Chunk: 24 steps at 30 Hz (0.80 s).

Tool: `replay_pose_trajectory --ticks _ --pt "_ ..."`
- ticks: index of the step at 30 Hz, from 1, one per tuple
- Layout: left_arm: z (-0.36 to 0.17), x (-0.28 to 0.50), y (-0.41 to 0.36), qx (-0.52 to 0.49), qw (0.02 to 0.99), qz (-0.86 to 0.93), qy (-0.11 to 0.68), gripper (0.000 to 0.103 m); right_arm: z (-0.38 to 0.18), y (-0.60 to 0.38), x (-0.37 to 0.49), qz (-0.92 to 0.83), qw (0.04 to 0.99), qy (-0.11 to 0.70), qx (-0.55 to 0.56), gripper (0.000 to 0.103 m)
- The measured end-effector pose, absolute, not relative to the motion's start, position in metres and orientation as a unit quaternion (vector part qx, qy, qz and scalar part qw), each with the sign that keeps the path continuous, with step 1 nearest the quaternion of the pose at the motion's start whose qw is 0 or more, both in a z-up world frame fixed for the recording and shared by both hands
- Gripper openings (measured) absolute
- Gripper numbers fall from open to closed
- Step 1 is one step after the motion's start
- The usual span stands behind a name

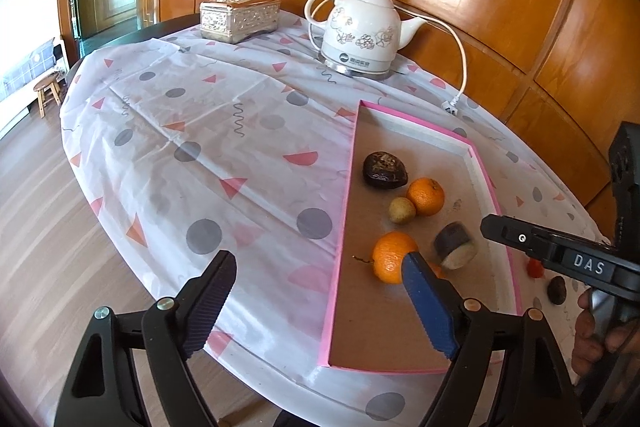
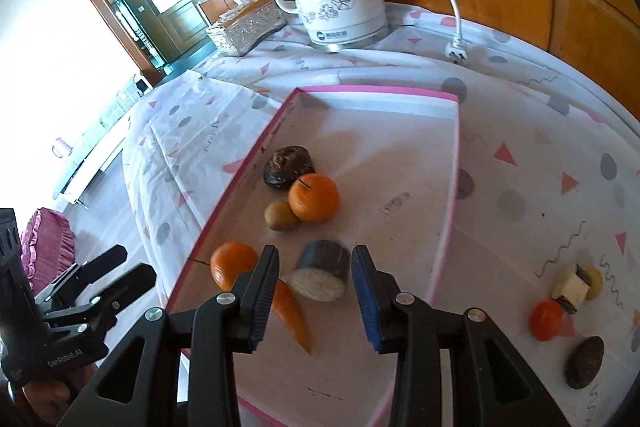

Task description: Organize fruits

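A pink-rimmed cardboard tray (image 2: pixel 450 227) (image 1: pixel 340 239) on the table holds a dark brown fruit (image 2: pixel 288 167) (image 1: pixel 384 169), two oranges (image 2: pixel 314 197) (image 2: pixel 232 263) (image 1: pixel 426 195) (image 1: pixel 390 261), a small yellow-green fruit (image 2: pixel 280 215) (image 1: pixel 402 210), a cut purple-skinned piece (image 2: pixel 322 271) (image 1: pixel 456 245) and a carrot (image 2: pixel 292 311). My right gripper (image 2: pixel 316 291) is open just above and around the cut piece, apart from it. My left gripper (image 1: pixel 316 307) is open and empty at the tray's left rim. Right of the tray lie a tomato (image 2: pixel 545 320), a dark fruit (image 2: pixel 585 362), a white cut piece (image 2: pixel 570 287) and a yellow fruit (image 2: pixel 595 283).
A white electric kettle (image 1: pixel 362 35) (image 2: pixel 340 3) with a loose cord and plug (image 2: pixel 456 51) stands at the back. A silver tissue box (image 1: pixel 240 17) sits left of it. The patterned tablecloth (image 1: pixel 200 131) covers the round table. A wooden wall panel runs behind.
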<state>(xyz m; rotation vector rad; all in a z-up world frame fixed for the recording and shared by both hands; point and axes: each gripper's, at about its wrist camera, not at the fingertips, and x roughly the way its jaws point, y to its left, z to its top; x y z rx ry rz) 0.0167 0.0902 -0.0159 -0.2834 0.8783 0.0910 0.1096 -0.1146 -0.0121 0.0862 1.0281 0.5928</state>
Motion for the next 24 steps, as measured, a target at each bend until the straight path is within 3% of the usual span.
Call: replay_pose_trajectory --ticks 9,13,19,24 --pt "-0.013 0.017 0.081 -0.123 0.898 0.036 0.421 0.085 -0.011 -0.126 0.094 0.249 0.842 0.478 0.012 0.042" --pt "-0.011 0.017 0.076 -0.116 0.899 0.031 0.421 0.085 -0.009 -0.132 0.084 0.234 0.852 0.468 -0.003 0.051" --pt "-0.007 0.015 0.067 -0.106 0.902 0.017 0.419 0.085 -0.005 -0.144 0.072 0.215 0.865 0.454 -0.016 0.056" --pt "-0.005 0.014 0.062 -0.1 0.904 0.011 0.415 0.085 -0.001 -0.154 0.063 0.201 0.874 0.442 -0.019 0.056"
